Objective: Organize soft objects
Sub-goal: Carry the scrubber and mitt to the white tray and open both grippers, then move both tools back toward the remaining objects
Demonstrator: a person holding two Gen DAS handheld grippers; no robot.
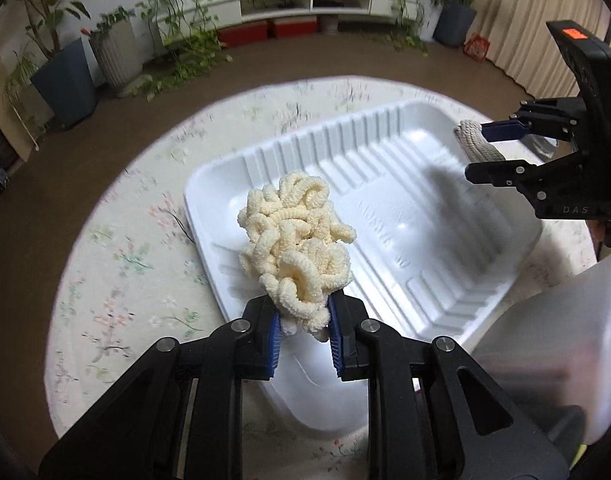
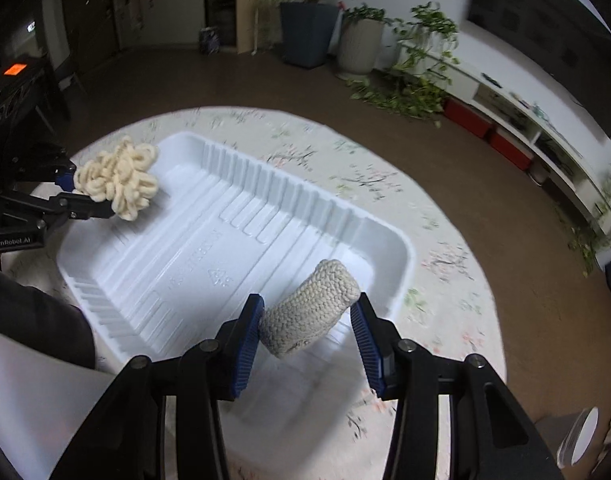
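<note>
Tray (image 1: 385, 184) on round bench (image 1: 117, 264) empty, nothing placed yet. My left claw (image 1: 304, 330) clenched on curly yarn bundle (image 1: 295, 244) above tray's near edge. My right claw (image 2: 307, 330) holds knitted roll (image 2: 311, 314) over opposite end, only one pad visibly touching. Both drops remain.

A round floral tablecloth (image 1: 117, 264) covers the table; far off, potted plants (image 1: 61, 64) flank a low white shelf (image 1: 305, 0) with red boxes (image 1: 265, 30).
</note>
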